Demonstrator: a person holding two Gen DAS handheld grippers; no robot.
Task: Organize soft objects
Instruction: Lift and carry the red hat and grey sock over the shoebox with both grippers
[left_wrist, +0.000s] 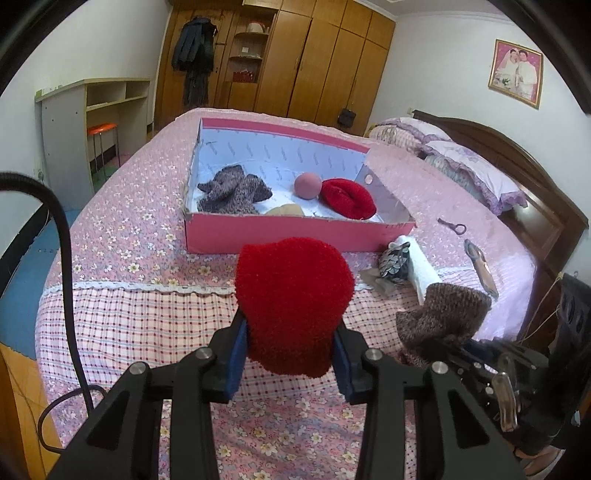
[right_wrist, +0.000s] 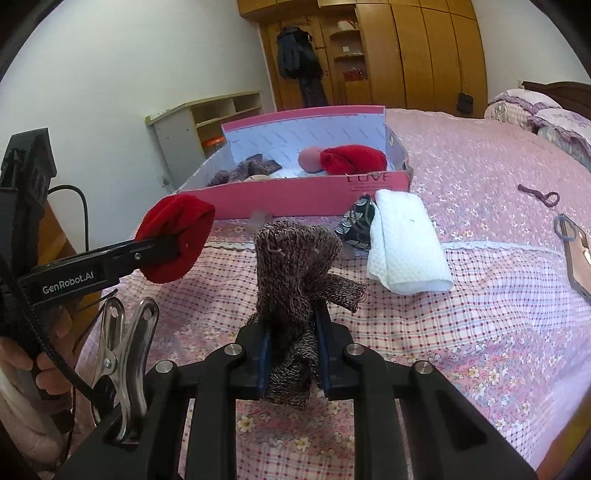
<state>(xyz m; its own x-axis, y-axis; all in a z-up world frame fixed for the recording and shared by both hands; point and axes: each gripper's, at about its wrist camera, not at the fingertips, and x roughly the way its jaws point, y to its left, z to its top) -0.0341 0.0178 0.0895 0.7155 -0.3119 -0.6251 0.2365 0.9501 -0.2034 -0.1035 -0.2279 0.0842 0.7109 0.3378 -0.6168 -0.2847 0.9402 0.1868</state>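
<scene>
My left gripper (left_wrist: 291, 350) is shut on a fluffy red sock (left_wrist: 291, 295) and holds it above the bed, in front of the pink box (left_wrist: 280, 232). It also shows in the right wrist view (right_wrist: 173, 240). My right gripper (right_wrist: 293, 354) is shut on a brown knitted sock (right_wrist: 295, 266), which also shows in the left wrist view (left_wrist: 443, 314). The box holds a grey knitted sock (left_wrist: 232, 188), a pink ball (left_wrist: 307, 185), a second red sock (left_wrist: 347, 199) and a beige item (left_wrist: 284, 210).
On the floral bedspread (left_wrist: 129, 240) right of the box lie a white cloth (right_wrist: 404, 240), a patterned dark pouch (right_wrist: 356, 221), a dark hair tie (right_wrist: 539, 194) and a phone (right_wrist: 578, 258). Pillows (left_wrist: 461, 158) lie at the headboard. A metal clip (right_wrist: 125, 354) is by my right gripper.
</scene>
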